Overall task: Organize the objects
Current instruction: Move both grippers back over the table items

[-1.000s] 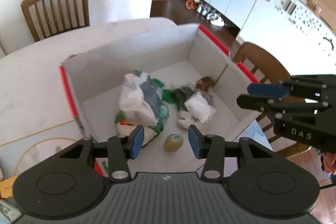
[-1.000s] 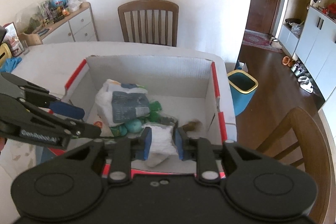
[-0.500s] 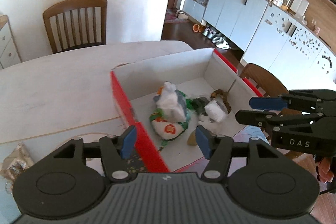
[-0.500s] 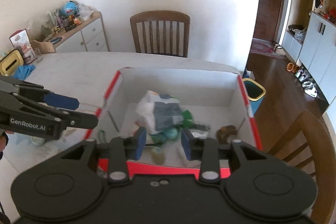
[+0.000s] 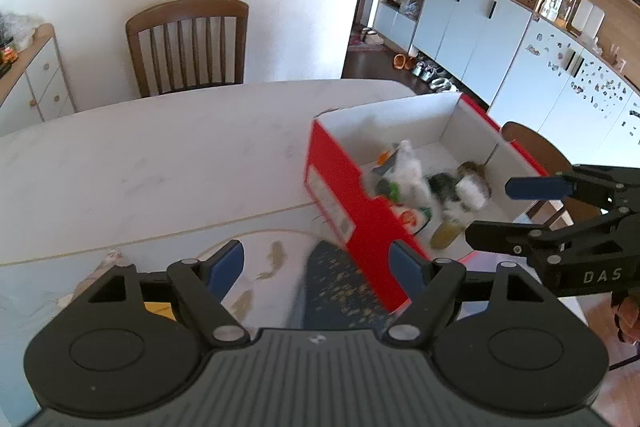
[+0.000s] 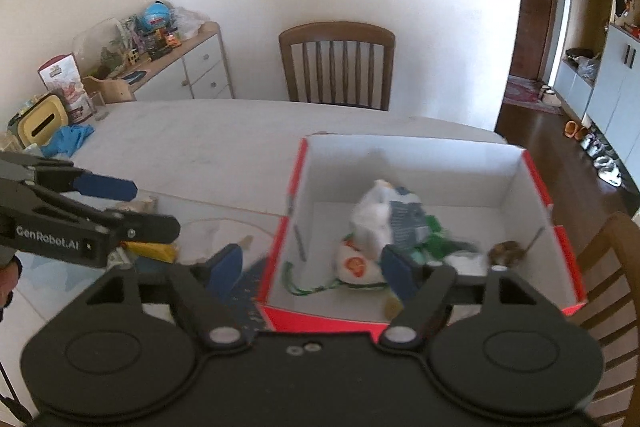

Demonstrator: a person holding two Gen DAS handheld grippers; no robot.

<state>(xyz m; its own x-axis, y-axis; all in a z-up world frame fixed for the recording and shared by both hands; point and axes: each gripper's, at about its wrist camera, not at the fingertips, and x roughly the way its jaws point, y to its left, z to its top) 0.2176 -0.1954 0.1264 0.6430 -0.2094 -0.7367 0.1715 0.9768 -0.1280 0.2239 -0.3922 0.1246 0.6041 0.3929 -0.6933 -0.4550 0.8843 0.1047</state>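
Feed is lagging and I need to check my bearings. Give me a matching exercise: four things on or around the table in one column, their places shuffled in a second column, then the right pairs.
Things:
1. red box
2. white plastic bag
3. blue cloth
4. yellow packet

Places:
A. inside the box
B. far left table edge, by the sideboard
C. on the table beside the left gripper
D. on the table's right end

Pairs: 1-D, 2-A, 3-B, 4-C

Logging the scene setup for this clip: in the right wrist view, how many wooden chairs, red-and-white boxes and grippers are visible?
Wooden chairs: 2
Red-and-white box: 1
Grippers: 2, the left gripper and the right gripper, both open
Total: 5
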